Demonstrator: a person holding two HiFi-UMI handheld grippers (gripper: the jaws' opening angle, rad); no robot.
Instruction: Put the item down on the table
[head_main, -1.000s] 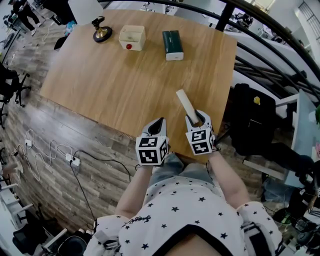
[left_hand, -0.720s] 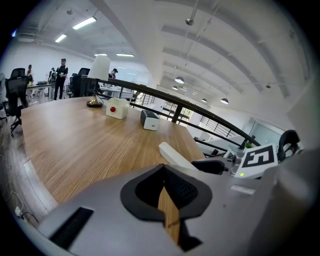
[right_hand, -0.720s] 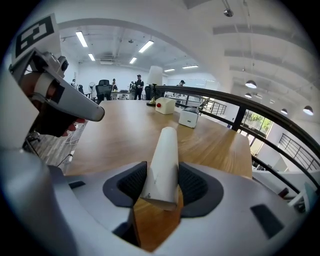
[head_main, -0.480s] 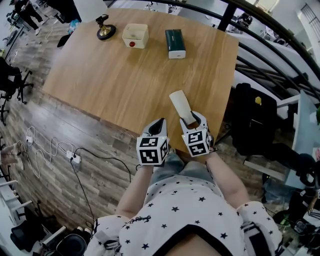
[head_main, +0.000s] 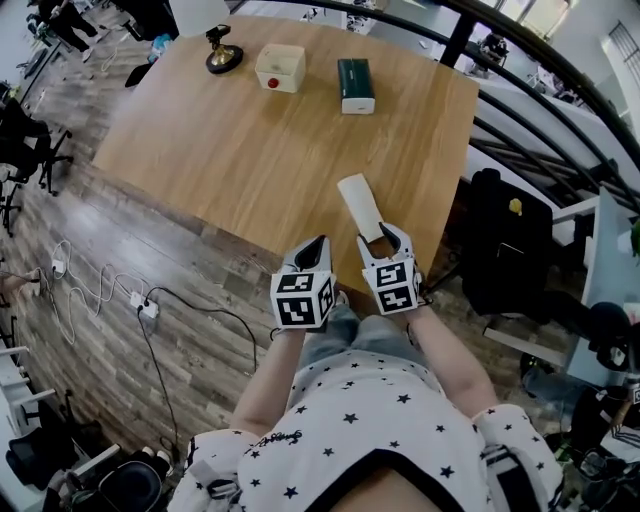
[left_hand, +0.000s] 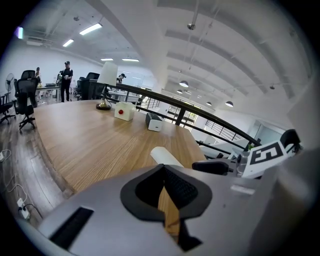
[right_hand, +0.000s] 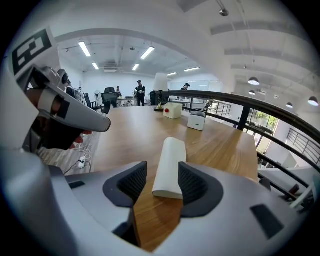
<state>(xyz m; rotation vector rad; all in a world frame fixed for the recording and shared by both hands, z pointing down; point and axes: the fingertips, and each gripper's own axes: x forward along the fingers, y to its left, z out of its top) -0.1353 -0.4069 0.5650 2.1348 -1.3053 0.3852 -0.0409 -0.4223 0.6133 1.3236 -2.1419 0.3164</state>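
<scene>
A white oblong item (head_main: 360, 205) lies flat on the wooden table (head_main: 230, 150) near its front right edge. My right gripper (head_main: 381, 238) straddles the item's near end. In the right gripper view the item (right_hand: 170, 167) rests on the wood between the two pads, with a gap on the left side; the jaws are closing slightly and stand wide. My left gripper (head_main: 318, 245) hovers at the table's front edge just left of it, its jaws shut with nothing in them (left_hand: 163, 170). The item's far end (left_hand: 165, 156) shows in the left gripper view.
At the far side of the table stand a lamp base (head_main: 224, 60), a cream box with a red button (head_main: 280, 68) and a dark green box (head_main: 355, 85). A black railing (head_main: 520, 90) and a dark bag (head_main: 505, 240) lie to the right. Cables (head_main: 110, 300) trail on the floor.
The right gripper's jaws have let go of the white item, which has come down from a raised tilt to lie flat on the table. The left gripper has hardly moved.
</scene>
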